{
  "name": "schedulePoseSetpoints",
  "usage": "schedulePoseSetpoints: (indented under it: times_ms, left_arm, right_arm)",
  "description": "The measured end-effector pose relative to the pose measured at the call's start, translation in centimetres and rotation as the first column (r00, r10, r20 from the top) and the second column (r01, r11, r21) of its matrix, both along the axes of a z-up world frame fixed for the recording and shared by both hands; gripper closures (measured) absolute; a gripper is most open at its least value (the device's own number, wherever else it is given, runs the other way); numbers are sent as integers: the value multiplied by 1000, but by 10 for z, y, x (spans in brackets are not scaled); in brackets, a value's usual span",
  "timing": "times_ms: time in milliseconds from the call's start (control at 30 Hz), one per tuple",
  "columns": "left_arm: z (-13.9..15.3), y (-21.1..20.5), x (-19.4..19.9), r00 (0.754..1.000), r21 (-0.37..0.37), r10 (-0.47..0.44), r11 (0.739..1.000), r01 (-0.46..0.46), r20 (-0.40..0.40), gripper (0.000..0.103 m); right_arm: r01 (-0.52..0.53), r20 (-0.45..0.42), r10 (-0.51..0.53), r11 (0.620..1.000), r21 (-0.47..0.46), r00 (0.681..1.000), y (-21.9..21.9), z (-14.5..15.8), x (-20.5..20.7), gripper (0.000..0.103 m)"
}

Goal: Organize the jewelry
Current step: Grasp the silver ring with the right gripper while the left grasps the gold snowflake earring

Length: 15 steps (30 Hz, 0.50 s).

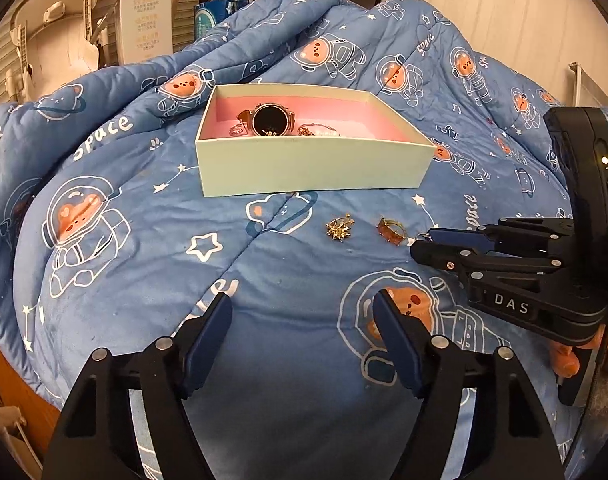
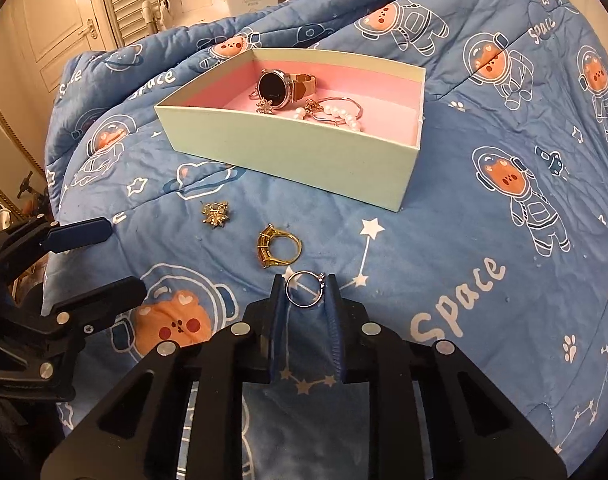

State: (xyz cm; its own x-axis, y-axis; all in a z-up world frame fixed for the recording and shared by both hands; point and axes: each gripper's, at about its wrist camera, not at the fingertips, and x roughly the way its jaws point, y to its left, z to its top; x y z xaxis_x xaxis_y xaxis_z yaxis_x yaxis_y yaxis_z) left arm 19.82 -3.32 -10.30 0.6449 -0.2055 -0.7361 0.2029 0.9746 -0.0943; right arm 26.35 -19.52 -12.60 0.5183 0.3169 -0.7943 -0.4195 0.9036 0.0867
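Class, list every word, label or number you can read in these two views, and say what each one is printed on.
"DAS": white letters on the right gripper body.
"Space": printed repeatedly in white on the blue quilt.
Orange lines on the tall white carton behind the quilt: too blurred to read.
Print on the blue packet beside it: unreadable.
The box: no text visible.

The quilt (image 2: 464, 208) is blue, printed with white stars, the word "space" and orange bears in astronaut suits. The box (image 2: 304, 160) is pale green outside, pink inside. In it lie a watch (image 2: 274, 89) with a black face and rose-gold band, and white pearls (image 2: 344, 114). On the quilt lie a gold star brooch (image 2: 215, 214), a gold ring (image 2: 278, 251) with what looks like an amber stone, and a silver ring (image 2: 305, 289).
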Motion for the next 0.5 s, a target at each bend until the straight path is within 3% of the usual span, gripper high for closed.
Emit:
schedulePoseSetpoints:
  times_ms: [500]
  left_arm:
    - [-7, -33, 49, 996, 53, -74, 996, 76, -43, 63]
  right_arm:
    - [29, -21, -28, 999, 34, 999, -9, 0, -4, 82]
